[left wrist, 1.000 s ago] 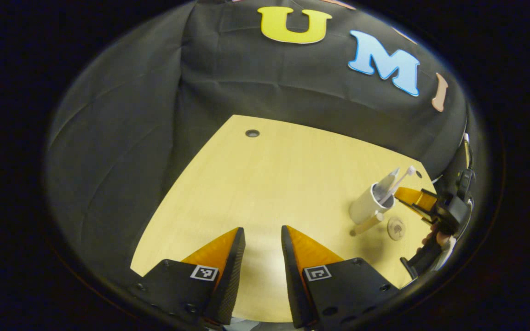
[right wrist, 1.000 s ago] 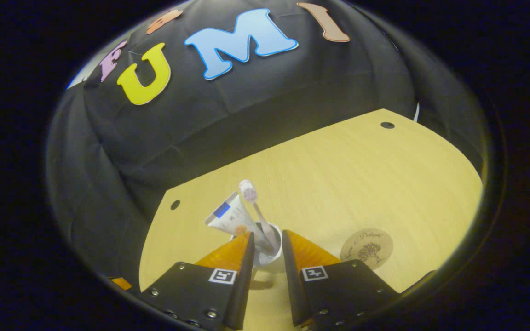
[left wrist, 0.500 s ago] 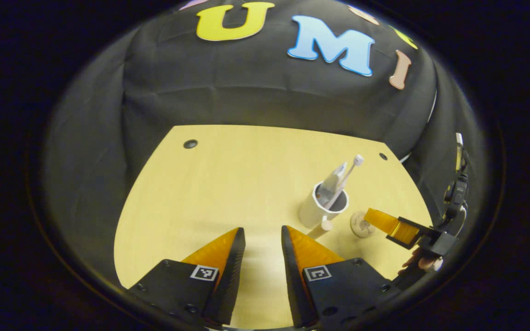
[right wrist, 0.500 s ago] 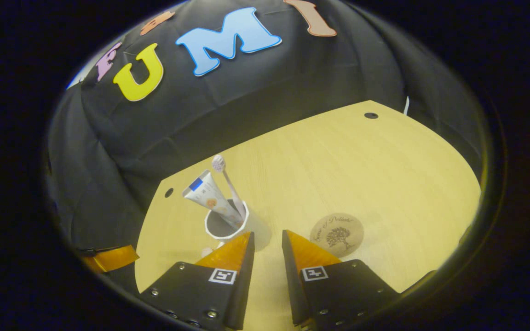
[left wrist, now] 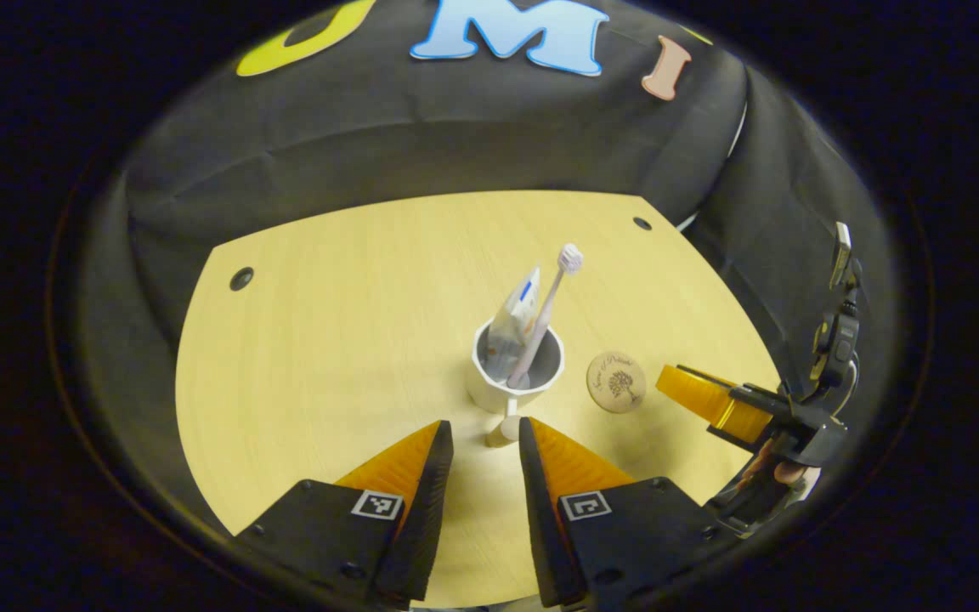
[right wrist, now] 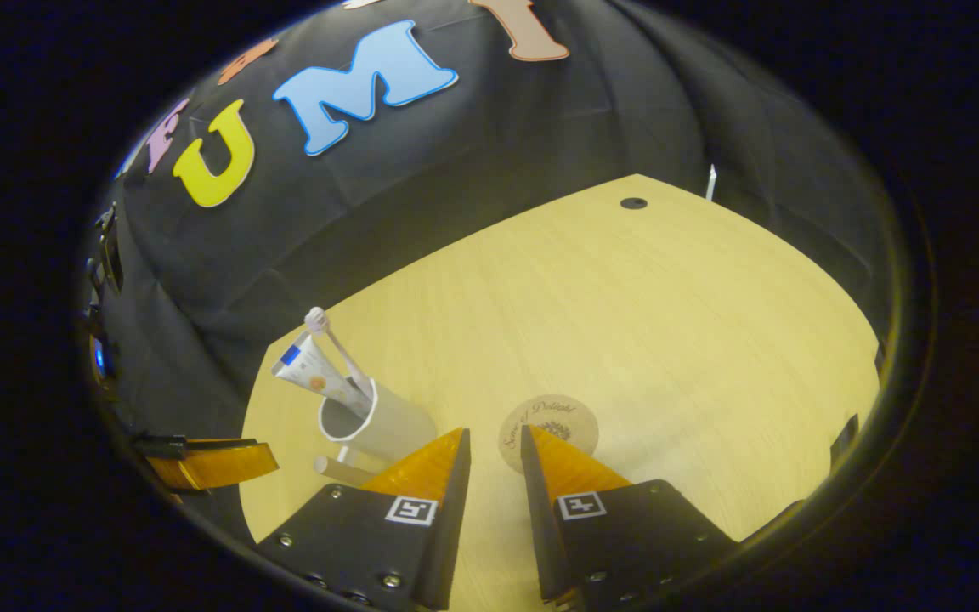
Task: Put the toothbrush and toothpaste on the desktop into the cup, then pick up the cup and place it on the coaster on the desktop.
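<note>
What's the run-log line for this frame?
toothbrush, toothpaste: in cup | cup: on desk, beside coaster | hand-held grippers: open, empty

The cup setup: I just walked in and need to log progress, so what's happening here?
A person holds a gripper in each hand over a wooden desktop. The toothbrush and toothpaste already stand in the white cup, which sits beside the coaster, not on it. The left gripper points at the cup's handle; the right gripper hovers near the coaster. Both hold nothing.
</note>
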`<state>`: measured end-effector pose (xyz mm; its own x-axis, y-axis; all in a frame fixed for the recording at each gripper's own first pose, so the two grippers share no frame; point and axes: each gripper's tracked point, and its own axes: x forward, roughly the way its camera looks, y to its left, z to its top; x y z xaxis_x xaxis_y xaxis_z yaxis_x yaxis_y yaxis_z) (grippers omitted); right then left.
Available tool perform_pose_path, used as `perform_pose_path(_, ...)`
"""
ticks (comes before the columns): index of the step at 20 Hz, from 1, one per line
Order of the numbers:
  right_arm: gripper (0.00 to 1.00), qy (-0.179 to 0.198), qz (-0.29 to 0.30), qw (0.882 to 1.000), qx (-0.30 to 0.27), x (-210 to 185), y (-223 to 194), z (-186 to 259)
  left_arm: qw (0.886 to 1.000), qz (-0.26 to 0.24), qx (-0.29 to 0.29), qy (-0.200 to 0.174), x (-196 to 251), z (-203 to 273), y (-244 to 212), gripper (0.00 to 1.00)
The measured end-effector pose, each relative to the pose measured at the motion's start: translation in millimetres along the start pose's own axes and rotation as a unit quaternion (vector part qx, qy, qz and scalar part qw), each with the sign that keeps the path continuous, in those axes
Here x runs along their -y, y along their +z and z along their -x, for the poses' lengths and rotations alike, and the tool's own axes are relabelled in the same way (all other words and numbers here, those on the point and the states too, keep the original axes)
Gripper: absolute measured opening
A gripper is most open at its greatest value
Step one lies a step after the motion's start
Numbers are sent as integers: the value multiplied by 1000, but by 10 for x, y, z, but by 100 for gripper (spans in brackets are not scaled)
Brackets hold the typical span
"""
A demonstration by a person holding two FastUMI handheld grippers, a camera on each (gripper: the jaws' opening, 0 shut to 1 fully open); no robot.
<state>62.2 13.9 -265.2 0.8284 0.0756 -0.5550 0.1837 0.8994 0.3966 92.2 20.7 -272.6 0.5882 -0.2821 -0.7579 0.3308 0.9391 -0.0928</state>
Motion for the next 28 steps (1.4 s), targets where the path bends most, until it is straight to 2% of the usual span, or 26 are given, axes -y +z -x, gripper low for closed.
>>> perform_pose_path(1, 37, -4, -4, 1000, -2, 47, -13, 0, 1000, -3, -12, -4, 27, -48, -15, 53)
perform_pose_path(2, 37, -8, -8, 1000, -2, 93, -9, 8, 1000, -8, -21, -7, 4, -116, -27, 60)
perform_pose_path(3, 37, -12, -11, 1000, -4, 135, -24, 1, 999, -15, -28, -7, -8, -150, -26, 47)
perform_pose_path(4, 37, -14, -15, 1000, -6, 170, -28, -1, 999, -20, -39, -9, -7, -170, -33, 47)
perform_pose_path(5, 37, -14, -20, 1000, -7, 190, -29, 1, 998, -23, -51, -11, 1, -200, -49, 60)
perform_pose_path(6, 37, -15, -25, 1000, -8, 210, -24, 4, 998, -26, -63, -14, 15, -243, -67, 53)
perform_pose_path(7, 37, -17, -27, 999, -8, 239, -21, 6, 997, -29, -74, -15, 13, -287, -93, 60)
perform_pose_path(8, 37, -18, -29, 999, -8, 261, -15, 16, 996, -31, -84, -15, 11, -342, -140, 46)
perform_pose_path(9, 37, -20, -30, 999, -7, 284, -7, 27, 995, -34, -92, -13, -10, -384, -159, 47)
perform_pose_path(10, 37, -21, -32, 999, -7, 313, 1, 36, 994, -36, -101, -9, -53, -443, -145, 53)
perform_pose_path(23, 37, -47, -51, 997, -23, 736, -90, 131, 979, -36, -199, 14, -149, -852, -288, 53)
perform_pose_path(24, 37, -48, -51, 997, -24, 759, -97, 144, 978, -33, -204, 14, -163, -901, -325, 60)
perform_pose_path(25, 37, -49, -52, 997, -24, 778, -103, 150, 978, -28, -208, 14, -143, -923, -321, 40)
perform_pose_path(26, 37, -50, -52, 997, -24, 798, -97, 163, 977, -25, -211, 14, -140, -962, -345, 32)
perform_pose_path(28, 37, -51, -52, 997, -24, 824, -109, 182, 976, -22, -215, 16, -154, -965, -346, 31)
